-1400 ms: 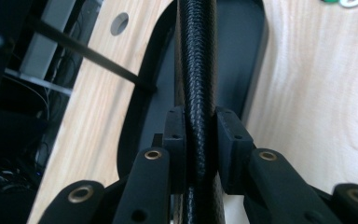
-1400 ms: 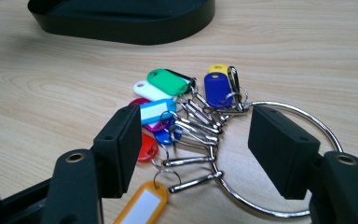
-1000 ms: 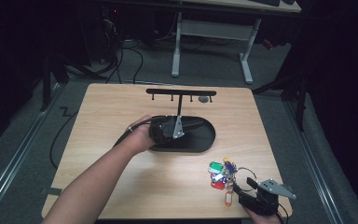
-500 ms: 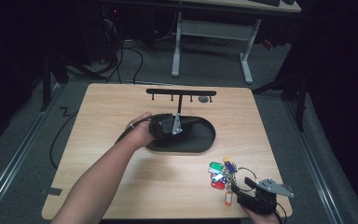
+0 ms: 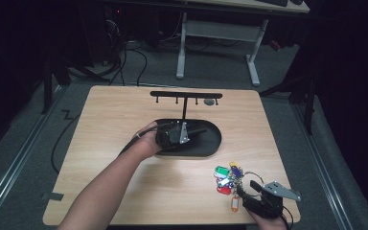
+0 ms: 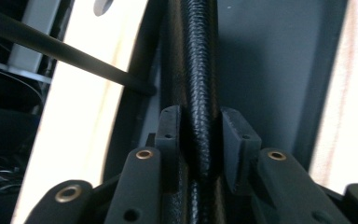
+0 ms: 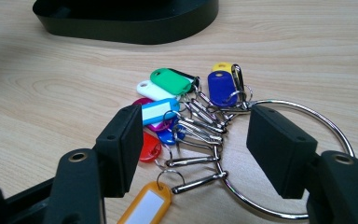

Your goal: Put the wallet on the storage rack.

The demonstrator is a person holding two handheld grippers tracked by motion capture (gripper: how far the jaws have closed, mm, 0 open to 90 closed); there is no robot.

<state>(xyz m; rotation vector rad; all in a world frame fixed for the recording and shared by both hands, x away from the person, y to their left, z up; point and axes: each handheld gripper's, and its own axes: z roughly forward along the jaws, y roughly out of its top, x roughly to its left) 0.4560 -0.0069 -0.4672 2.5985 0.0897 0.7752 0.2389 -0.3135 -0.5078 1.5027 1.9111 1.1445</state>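
A wooden table [image 5: 124,143] seen from above, with a person's left forearm reaching in from the near edge toward its middle. There, the left gripper [image 5: 175,135] sits low over a black oval tray [image 5: 211,143] that forms the base of a black T-shaped key stand [image 5: 186,95] standing just beyond it. In the left gripper view, a black strap with a pebbled leather texture [image 6: 199,70] runs straight away between the two jaw pads, over the dark floor of the tray. The jaws have just been opening; the strap lies between them, and it is hard to tell whether the pads are pressing on it or only flanking it. Near the right corner of the table closest to the person, the right gripper [image 5: 249,191] rests low with its jaws spread wide apart, holding nothing. Just in front of it lies a bunch of key tags [image 5: 227,177] in green, white, blue, yellow, red and orange, clipped to a large metal ring [image 7: 298,154]. In the right gripper view the tags fan out toward the far left and the ring curves round to the right, with the open jaws standing on either side of the bunch, apart from it. The tray edge shows at the far side of that view, well apart from the tags
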